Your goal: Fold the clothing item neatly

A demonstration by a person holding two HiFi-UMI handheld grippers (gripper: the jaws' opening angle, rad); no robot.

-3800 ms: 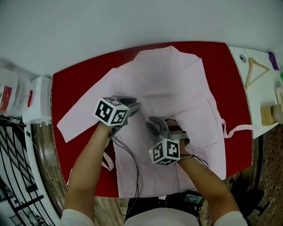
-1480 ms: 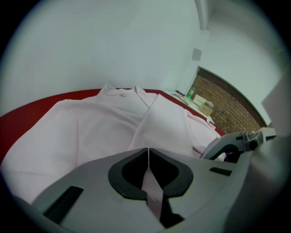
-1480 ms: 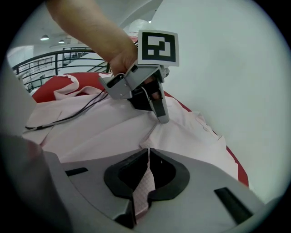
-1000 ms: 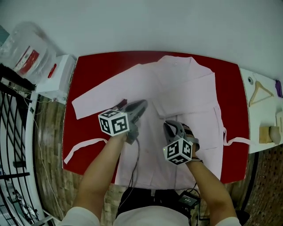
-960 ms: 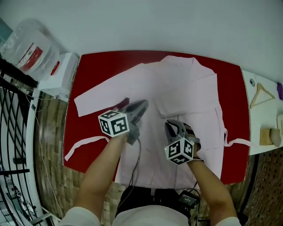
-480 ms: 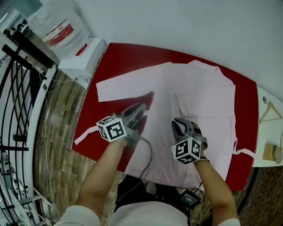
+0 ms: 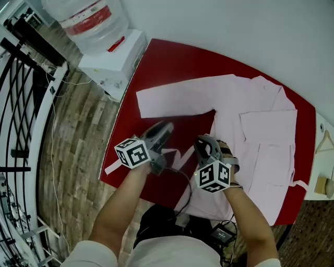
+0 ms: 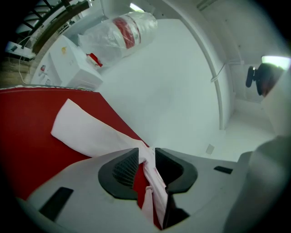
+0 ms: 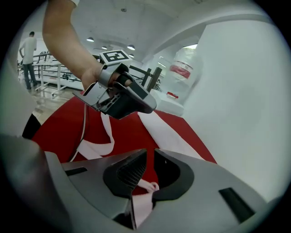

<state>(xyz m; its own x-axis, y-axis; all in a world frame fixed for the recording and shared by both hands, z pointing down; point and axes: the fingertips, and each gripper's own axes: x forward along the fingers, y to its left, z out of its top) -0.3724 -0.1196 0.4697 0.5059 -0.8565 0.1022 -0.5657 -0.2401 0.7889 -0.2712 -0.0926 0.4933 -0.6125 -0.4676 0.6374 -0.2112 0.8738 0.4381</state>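
A pale pink robe [image 7: 261, 130] lies spread on the red table [image 7: 172, 62], its sleeve [image 7: 172, 99] stretched out to the left. My left gripper [image 7: 166, 126] hovers just below that sleeve. Its jaws have just been opening, and a fold of pink fabric [image 8: 152, 175] still hangs between them against one pad, with a gap at the other. My right gripper [image 7: 201, 142] is at the robe's left edge, shut on a bit of pink fabric [image 9: 144, 186]. The robe's belt [image 7: 169, 154] trails across the table under both grippers.
A white water dispenser [image 7: 120, 57] with its bottle [image 7: 86, 15] stands beyond the table's left corner. A black railing [image 7: 21, 104] runs along the far left over wooden floor. A hanger [image 7: 324, 141] lies on a white surface at right. A cable [image 7: 183, 180] hangs from the left gripper.
Both grippers have moved left, from over the robe's body to its left edge and the bare red table. The left jaws have parted. The head view has swung left.
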